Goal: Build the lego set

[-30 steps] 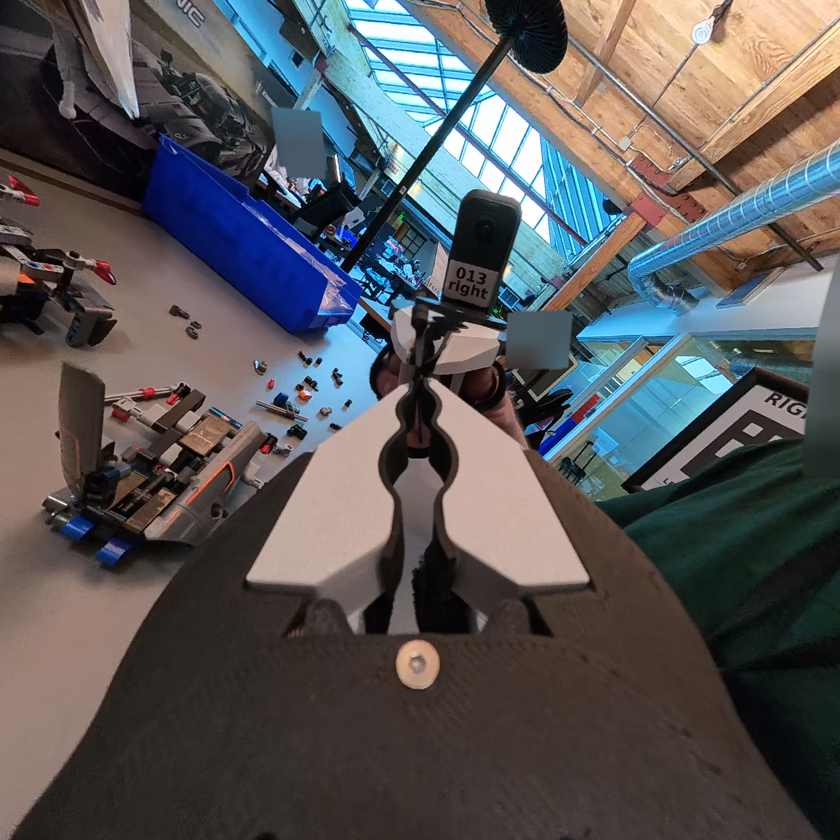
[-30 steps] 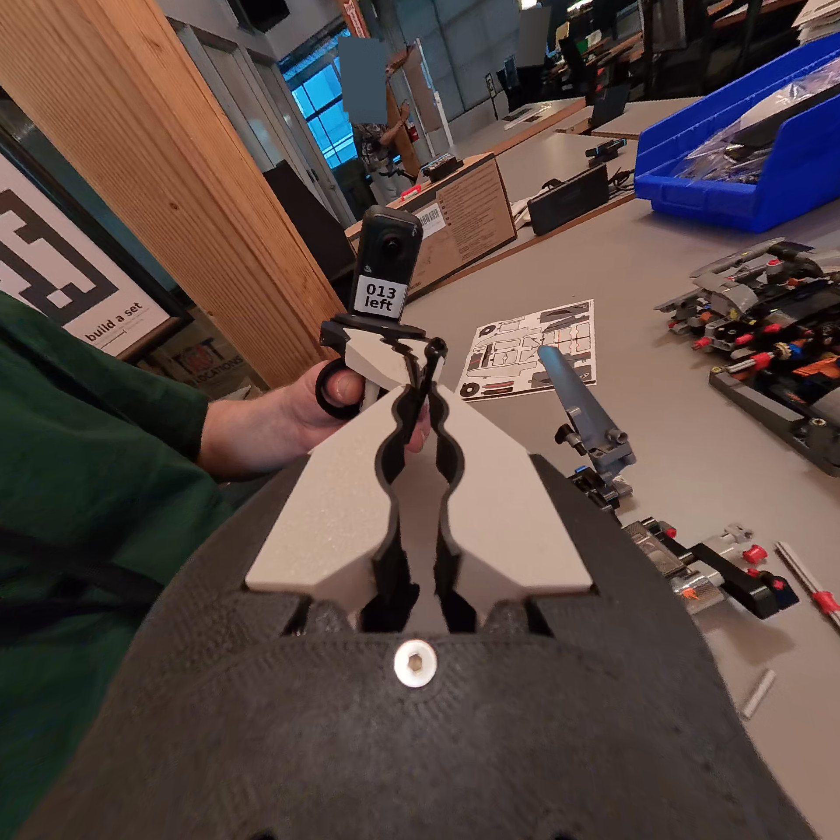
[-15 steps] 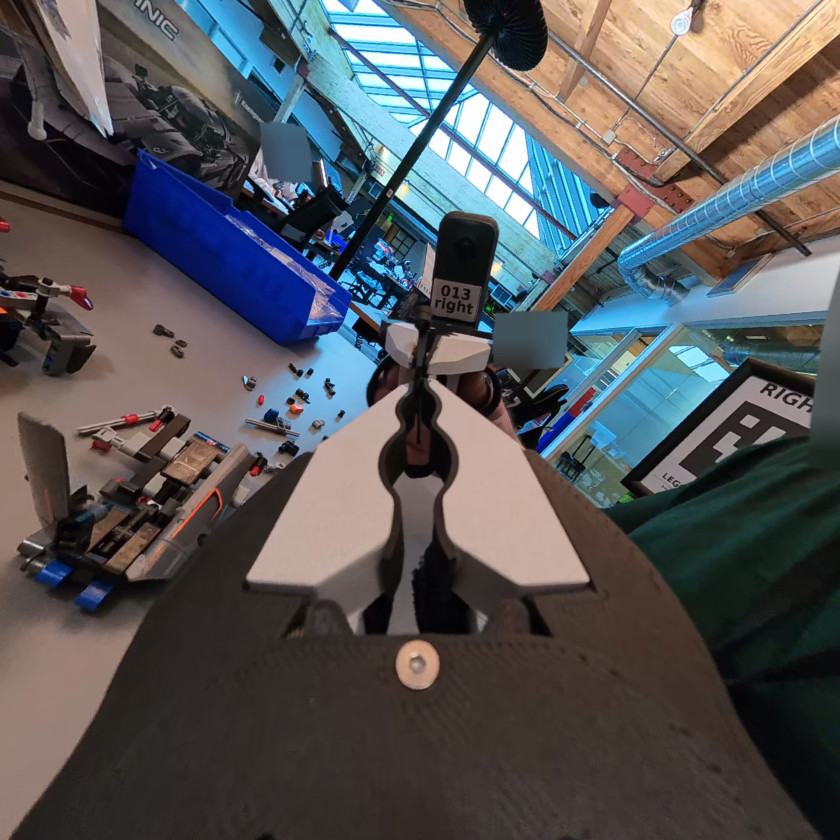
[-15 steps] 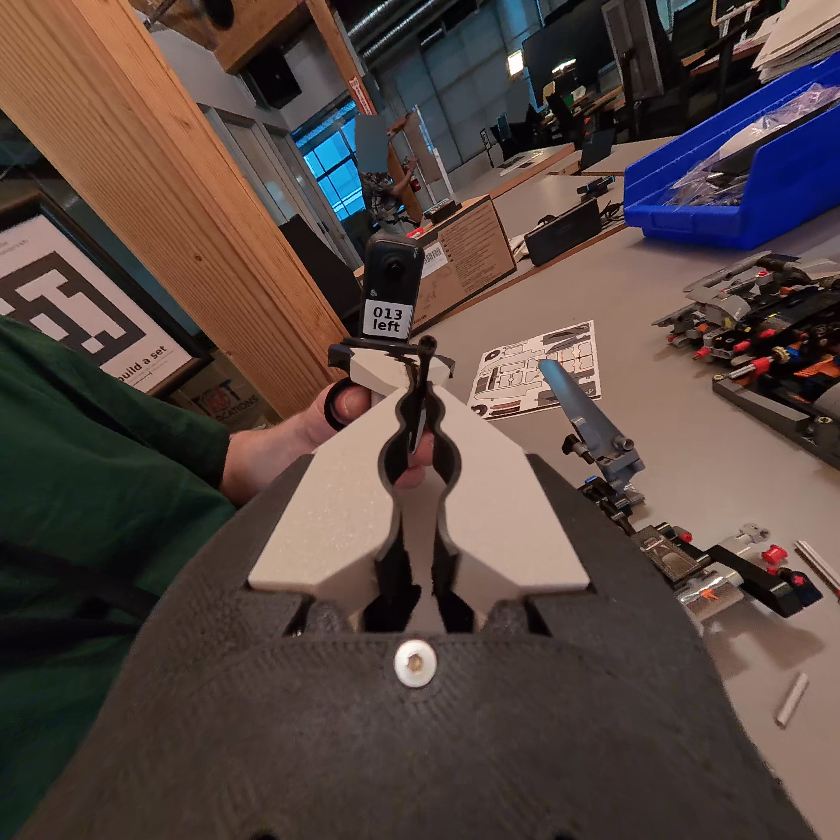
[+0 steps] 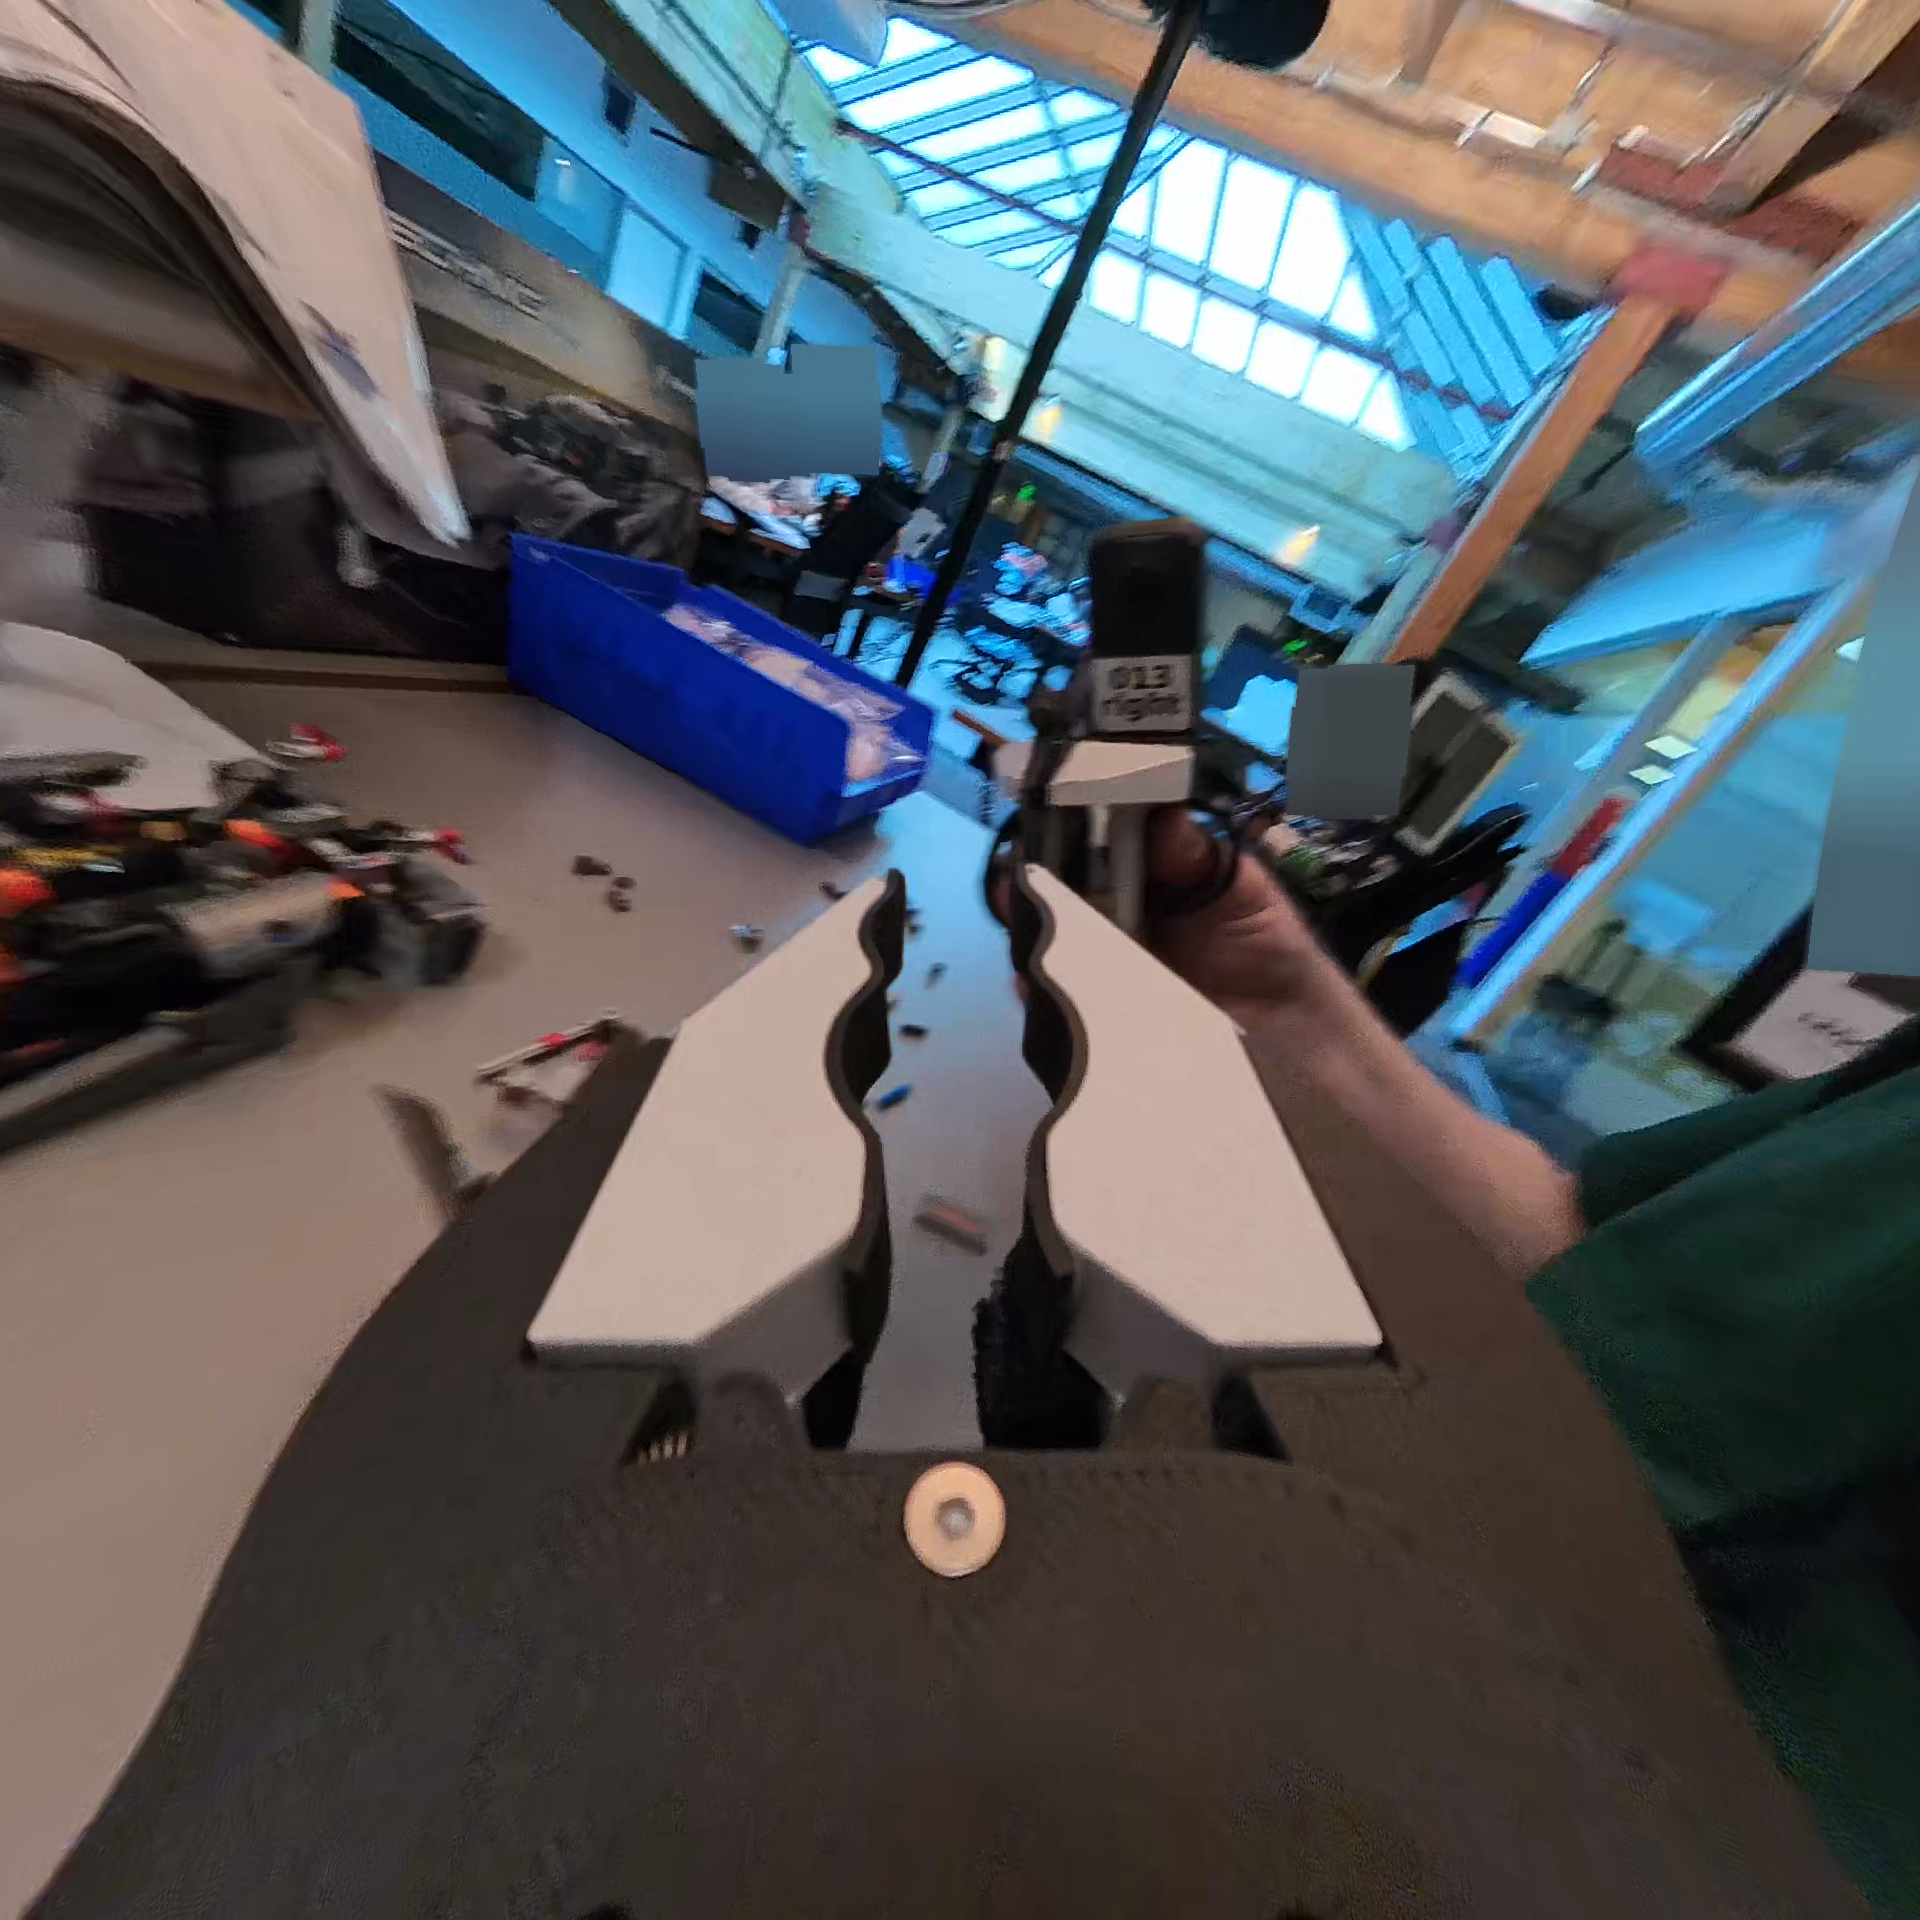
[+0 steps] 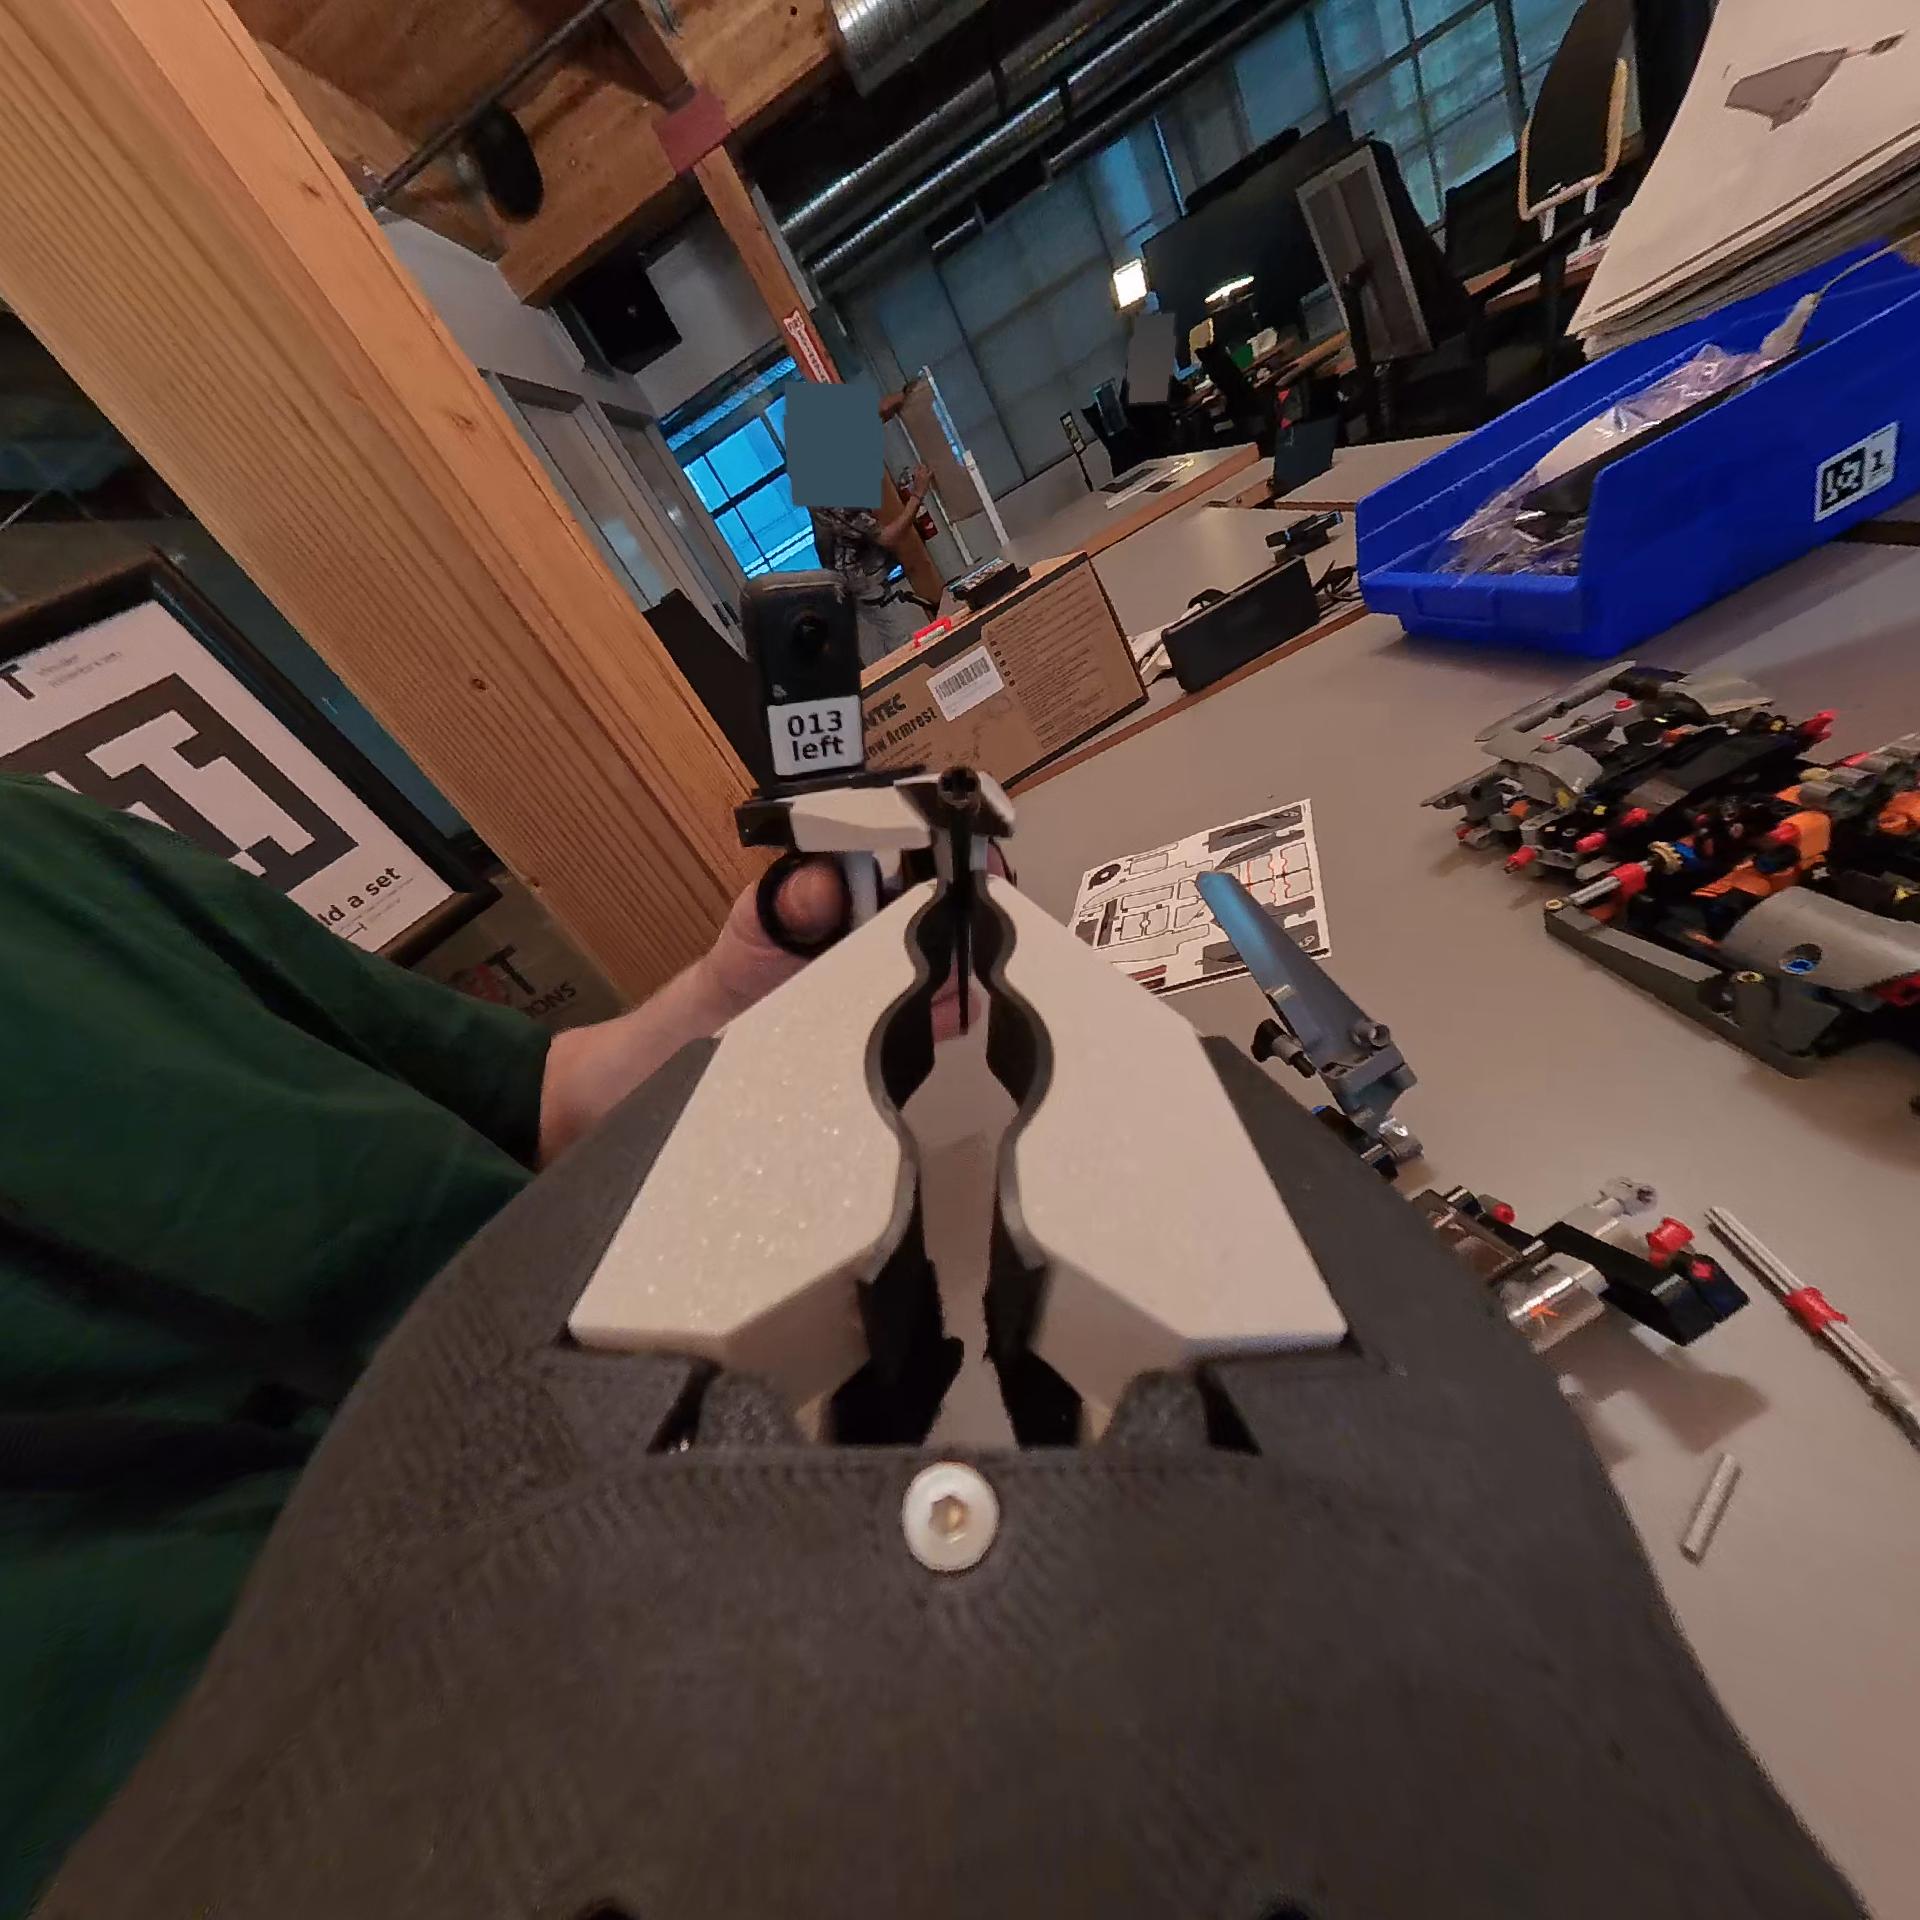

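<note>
My right gripper [image 6: 960,891] is shut on a thin black Lego axle piece [image 6: 963,914] that stands upright between its tips, held in the air above the table edge. My left gripper [image 5: 958,896] is open and empty, jaws well apart. It shows in the right wrist view [image 6: 847,823] just behind the axle piece. The right gripper shows in the left wrist view [image 5: 1107,777], up and to the right of my left tips. A large dark Lego model [image 6: 1714,862] lies on the grey table [image 6: 1558,1081], blurred in the left wrist view [image 5: 208,914].
A small sub-assembly with an upright grey wing [image 6: 1288,997], more parts [image 6: 1590,1278], a red-tipped rod [image 6: 1813,1309] and a grey pin [image 6: 1709,1507] lie near. A sticker sheet [image 6: 1205,894], a blue bin [image 6: 1662,520], a cardboard box [image 6: 1018,675]. Loose small parts [image 5: 914,1029]. My right fingertips sit around 6 centimetres from my left ones. Between my left fingertips and the large dark Lego model [image 6: 1714,862] there is roughly 25 centimetres.
My left gripper has opened, let go of the black axle piece and swung left, with motion blur. The right gripper still holds the piece and has tilted up a little.
</note>
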Motion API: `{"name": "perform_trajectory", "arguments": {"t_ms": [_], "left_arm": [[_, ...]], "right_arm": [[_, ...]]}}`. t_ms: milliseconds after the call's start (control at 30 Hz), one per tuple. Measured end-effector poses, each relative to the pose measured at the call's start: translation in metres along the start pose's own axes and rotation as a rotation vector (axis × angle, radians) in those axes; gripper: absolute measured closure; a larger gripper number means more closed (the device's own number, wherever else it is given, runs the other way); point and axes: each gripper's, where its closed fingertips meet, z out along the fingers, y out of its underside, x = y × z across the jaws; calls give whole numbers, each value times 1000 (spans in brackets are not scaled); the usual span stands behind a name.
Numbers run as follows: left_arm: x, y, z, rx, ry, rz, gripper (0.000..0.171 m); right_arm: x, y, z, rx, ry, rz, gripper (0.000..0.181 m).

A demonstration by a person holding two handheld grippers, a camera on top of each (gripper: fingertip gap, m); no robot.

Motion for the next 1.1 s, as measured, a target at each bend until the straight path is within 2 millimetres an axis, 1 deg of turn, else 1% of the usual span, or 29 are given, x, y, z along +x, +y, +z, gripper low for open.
{"name": "perform_trajectory", "arguments": {"t_ms": [133, 233, 300, 367, 467, 567, 700, 767, 833, 933, 1067, 1100], "left_arm": [[-37, -6, -32, -88, -181, 137, 153], [-61, 4, -49, -191, -260, 144, 149], [-68, 15, -52, -242, -256, 103, 147], [-71, 33, -50, -312, -247, 66, 144], [-74, 52, -45, -383, -264, 75, 144], [-64, 62, -37, -411, -220, 84, 146], [-74, 71, -36, -441, -268, 124, 144], [-74, 72, -33, -427, -255, 98, 144], [-69, 71, -30, -414, -239, 113, 146], [-49, 68, -21, -404, -172, 135, 149], [-8, 57, -2, -321, -2, 92, 151], [-1, 59, 3, -329, 22, 86, 151]], "right_arm": [[5, 3, -8, -1, 52, -5, 181], [8, 10, -11, -10, 86, -7, 181], [11, 16, -11, -18, 116, -4, 181], [13, 22, -11, -19, 128, 11, 181], [16, 31, -7, -25, 139, 39, 181], [15, 35, -2, 4, 98, 101, 181], [20, 44, 4, 16, 71, 186, 181], [21, 48, 7, 25, 42, 234, 181], [22, 51, 8, 35, 22, 262, 181], [22, 52, 9, 48, 5, 284, 181], [22, 54, 11, 31, 1, 283, 181], [21, 54, 11, 30, -7, 284, 181]]}}
